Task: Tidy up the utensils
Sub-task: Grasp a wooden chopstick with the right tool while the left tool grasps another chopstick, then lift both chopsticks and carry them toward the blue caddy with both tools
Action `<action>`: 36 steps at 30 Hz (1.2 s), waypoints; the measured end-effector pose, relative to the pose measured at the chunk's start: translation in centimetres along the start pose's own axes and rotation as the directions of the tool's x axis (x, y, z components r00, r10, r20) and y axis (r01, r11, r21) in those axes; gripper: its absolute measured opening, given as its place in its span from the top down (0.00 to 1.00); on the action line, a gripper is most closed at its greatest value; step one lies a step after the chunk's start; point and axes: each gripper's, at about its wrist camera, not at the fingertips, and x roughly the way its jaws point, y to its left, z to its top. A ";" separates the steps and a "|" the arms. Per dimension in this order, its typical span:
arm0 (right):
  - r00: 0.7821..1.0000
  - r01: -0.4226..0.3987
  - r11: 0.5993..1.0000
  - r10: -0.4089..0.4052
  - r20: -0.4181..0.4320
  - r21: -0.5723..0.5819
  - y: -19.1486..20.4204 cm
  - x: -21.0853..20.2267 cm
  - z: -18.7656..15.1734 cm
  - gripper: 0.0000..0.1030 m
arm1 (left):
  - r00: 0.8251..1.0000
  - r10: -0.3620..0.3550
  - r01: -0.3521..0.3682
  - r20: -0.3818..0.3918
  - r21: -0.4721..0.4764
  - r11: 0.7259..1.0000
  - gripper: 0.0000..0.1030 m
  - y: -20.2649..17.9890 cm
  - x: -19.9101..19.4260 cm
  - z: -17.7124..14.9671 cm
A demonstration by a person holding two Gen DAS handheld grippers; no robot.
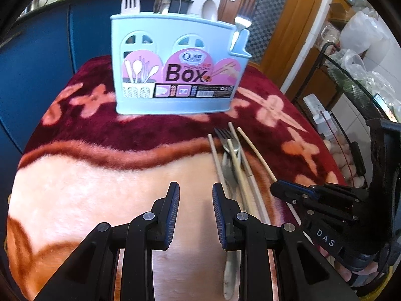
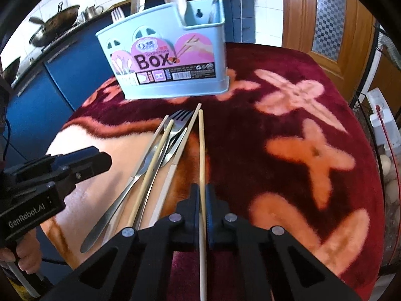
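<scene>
- The right tool tilts steeply down toward the desk, its black fingers pinching one pale wooden chopstick — the stick runs away between the pads toward the holder.
- Just left of that chopstick lies a loose heap: a fork, more chopsticks, a spoon.
- The left tool hovers beside the heap, also angled down, jaws partly spread and holding nothing.
- The blue utensil box stands upright at the desk's far edge — cutlery already in it.
</scene>
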 end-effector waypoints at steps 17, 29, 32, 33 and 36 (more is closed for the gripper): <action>0.998 0.014 0.997 -0.018 0.053 0.077 -4.1 -2.3 -0.6 0.94 | 0.999 -0.027 0.031 -0.046 0.096 0.995 0.73 -4.0 3.0 1.3; 0.998 -0.016 0.995 0.011 0.057 0.099 -4.9 -2.0 -1.1 0.94 | 0.998 -0.050 0.053 -0.030 0.103 0.993 0.96 -4.6 3.9 1.3; 0.998 -0.017 0.995 0.012 0.056 0.101 -4.9 -2.0 -1.1 0.94 | 0.999 -0.053 0.054 -0.011 0.086 0.995 0.96 -4.1 3.2 1.5; 0.998 -0.018 0.995 0.012 0.056 0.101 -4.9 -2.0 -1.0 0.94 | 0.999 -0.053 0.053 -0.005 0.081 0.995 0.96 -3.9 3.0 1.5; 0.998 -0.019 0.995 0.013 0.057 0.097 -4.7 -2.1 -1.0 0.94 | 0.999 -0.037 0.036 0.013 0.059 0.998 0.96 -3.0 2.0 1.7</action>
